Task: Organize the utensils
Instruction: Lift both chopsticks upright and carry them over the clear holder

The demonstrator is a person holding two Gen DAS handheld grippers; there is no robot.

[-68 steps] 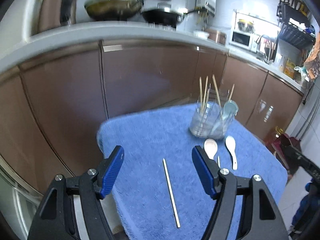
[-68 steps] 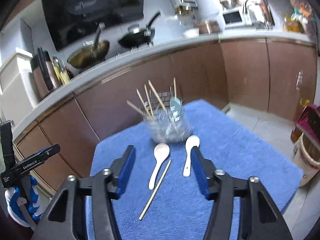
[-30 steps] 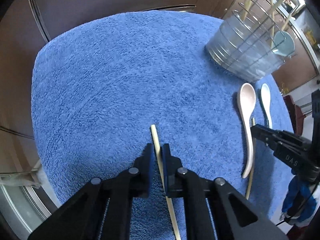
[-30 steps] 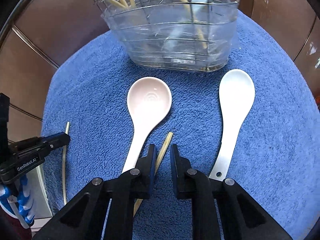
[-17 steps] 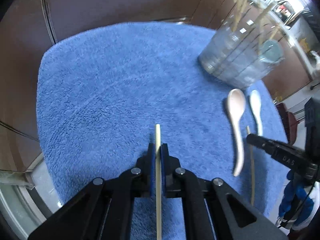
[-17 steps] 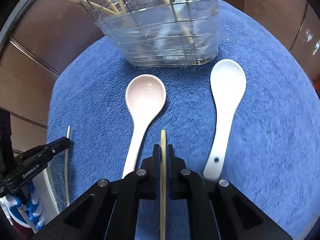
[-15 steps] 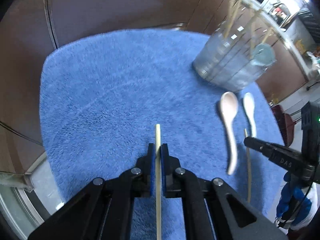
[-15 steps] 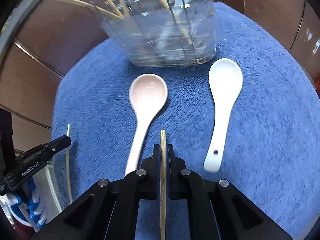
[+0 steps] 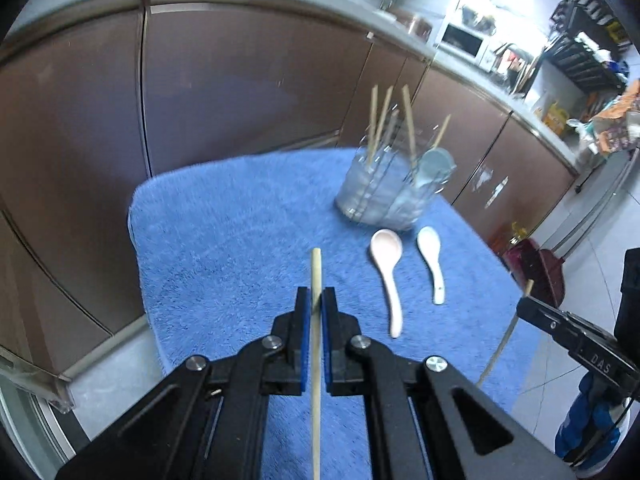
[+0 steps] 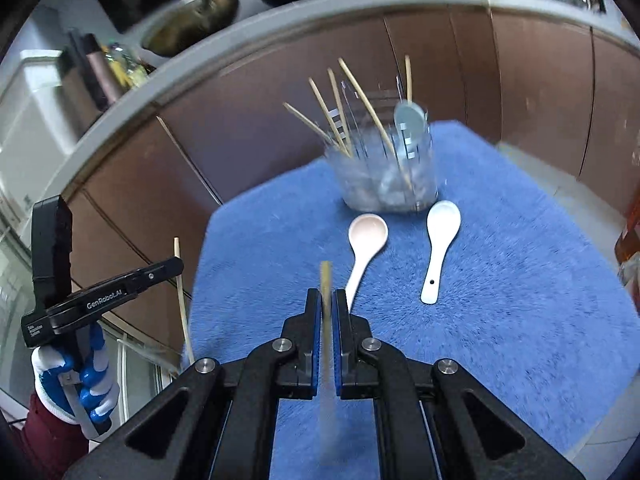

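The surface (image 10: 520,300) is covered all over by a fluffy blue towel (image 9: 224,240). At its far side stands a clear wire-framed utensil holder (image 10: 384,176) with chopsticks and a pale blue spoon in it. Just in front of it lie two ceramic spoons side by side, bowls toward the holder: a pink spoon (image 10: 366,240) on the left, a white spoon (image 10: 440,240) on the right.

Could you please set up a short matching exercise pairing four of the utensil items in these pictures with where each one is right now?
Things:
1. pink spoon
2. white spoon
3. blue-grey spoon
4. chopstick

Places:
A. standing in the clear holder
B. clamped in the left tool
C. lying on the blue towel, nearer the left tool
D. lying on the blue towel, farther from the left tool

Pairs: 1-C, 2-D, 3-A, 4-B
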